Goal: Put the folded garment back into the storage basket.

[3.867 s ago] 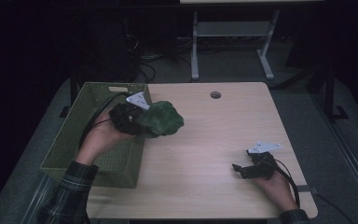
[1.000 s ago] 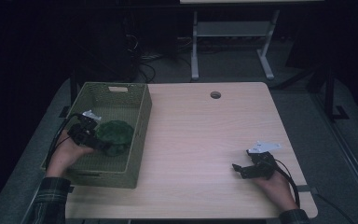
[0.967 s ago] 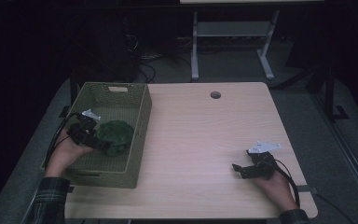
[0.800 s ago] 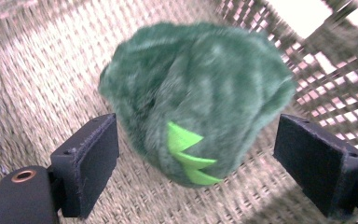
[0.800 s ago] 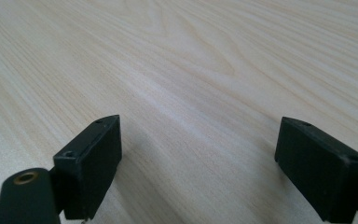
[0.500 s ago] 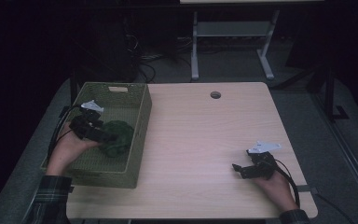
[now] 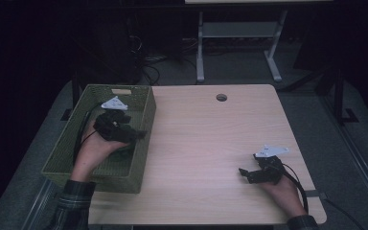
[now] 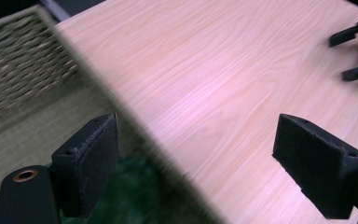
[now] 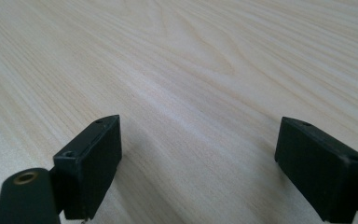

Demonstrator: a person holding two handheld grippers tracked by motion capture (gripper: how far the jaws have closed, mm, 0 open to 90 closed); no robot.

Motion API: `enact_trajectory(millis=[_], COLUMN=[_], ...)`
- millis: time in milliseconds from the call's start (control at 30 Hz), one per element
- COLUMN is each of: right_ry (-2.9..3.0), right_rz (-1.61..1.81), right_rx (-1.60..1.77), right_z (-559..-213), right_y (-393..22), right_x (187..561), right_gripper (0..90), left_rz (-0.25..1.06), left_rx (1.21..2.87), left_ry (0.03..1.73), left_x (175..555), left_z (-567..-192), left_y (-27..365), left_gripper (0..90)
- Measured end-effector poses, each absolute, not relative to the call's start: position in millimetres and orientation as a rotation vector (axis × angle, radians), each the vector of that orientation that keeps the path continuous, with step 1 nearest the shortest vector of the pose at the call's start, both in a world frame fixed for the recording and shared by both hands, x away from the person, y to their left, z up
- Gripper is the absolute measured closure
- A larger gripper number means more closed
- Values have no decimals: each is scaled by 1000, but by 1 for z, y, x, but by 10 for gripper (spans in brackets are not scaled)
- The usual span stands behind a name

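A light wooden table [image 7: 211, 143] carries a green woven basket [image 7: 64, 153] at its left edge. A dark green soft thing [image 8: 130, 196] lies inside the basket, under the left gripper [image 7: 132, 135], whose jaws gape empty. Near right, the right gripper [image 7: 245, 173] rests on the tabletop, jaws spread wide.

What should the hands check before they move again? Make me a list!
1. Left gripper jaws let go: ok, they stand wide apart with nothing between them.
2. Green thing inside the basket: ok, it lies below the left jaws.
3. Green thing lying flat and settled: cannot tell, it is blurred.
4. Right gripper open: ok, nothing between its jaws.
5. Right gripper resting on the table: ok, near the front right corner.
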State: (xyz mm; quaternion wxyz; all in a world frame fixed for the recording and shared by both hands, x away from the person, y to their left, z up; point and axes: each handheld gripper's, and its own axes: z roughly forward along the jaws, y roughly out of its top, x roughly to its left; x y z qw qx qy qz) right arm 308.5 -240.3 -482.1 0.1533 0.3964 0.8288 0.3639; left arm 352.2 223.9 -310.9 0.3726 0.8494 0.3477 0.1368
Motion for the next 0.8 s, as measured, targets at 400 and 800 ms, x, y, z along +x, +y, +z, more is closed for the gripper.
enact_trajectory(millis=[400, 800], right_ry=[2377, 2377], right_rz=[1043, 1043], right_rx=[1137, 1138], right_z=[-482, -482], right_y=[-240, -240], right_x=[308, 309], right_gripper=[142, 141], left_rz=[306, 288], left_rx=[2203, 2204], left_ry=[748, 689], left_x=[340, 326], left_z=[-337, -386], left_y=[156, 115], left_gripper=[141, 140])
